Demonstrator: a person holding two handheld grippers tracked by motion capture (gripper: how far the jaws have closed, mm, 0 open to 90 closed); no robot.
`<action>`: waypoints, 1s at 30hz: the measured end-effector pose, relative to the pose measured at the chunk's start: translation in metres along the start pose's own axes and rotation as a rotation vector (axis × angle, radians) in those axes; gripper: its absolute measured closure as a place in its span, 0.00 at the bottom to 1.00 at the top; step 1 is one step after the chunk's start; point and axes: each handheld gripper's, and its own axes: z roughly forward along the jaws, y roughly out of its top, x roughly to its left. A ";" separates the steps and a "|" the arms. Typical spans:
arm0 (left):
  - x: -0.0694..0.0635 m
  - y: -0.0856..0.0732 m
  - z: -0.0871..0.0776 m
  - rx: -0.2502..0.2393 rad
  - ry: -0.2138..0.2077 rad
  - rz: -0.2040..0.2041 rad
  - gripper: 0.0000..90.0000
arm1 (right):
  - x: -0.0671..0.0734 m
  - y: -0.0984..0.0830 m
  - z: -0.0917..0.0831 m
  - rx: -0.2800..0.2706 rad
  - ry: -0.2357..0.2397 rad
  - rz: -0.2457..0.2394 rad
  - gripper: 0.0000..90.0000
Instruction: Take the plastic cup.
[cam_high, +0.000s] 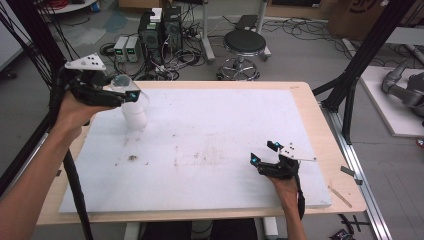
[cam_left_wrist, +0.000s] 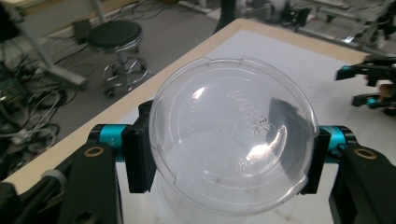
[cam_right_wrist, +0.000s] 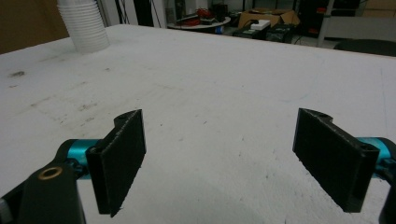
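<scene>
**A:** Workshop floor full of cables, a round stool at the top middle of the high view, and a wooden table with a white board laid on it. What's the left gripper got?

**B:** A clear plastic lid, pinched by its edges between both pads, jaws closed in on it. It's at the upper left of the high view, right above a stack of white cups standing on the board.

**A:** And the right gripper?

**B:** Lower right, jaws wide apart with nothing in them, just low over bare board. Nothing between it and the cups, well apart.
</scene>
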 end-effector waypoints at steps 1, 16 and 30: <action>-0.004 -0.003 0.002 -0.010 -0.020 0.010 0.42 | 0.000 0.000 0.000 -0.001 -0.002 0.002 0.19; -0.053 -0.045 0.034 -0.161 -0.237 0.039 0.42 | 0.000 0.000 0.000 0.001 -0.003 0.001 0.19; -0.079 -0.081 0.059 -0.241 -0.335 0.036 0.42 | -0.001 0.000 0.000 0.007 0.034 -0.002 0.19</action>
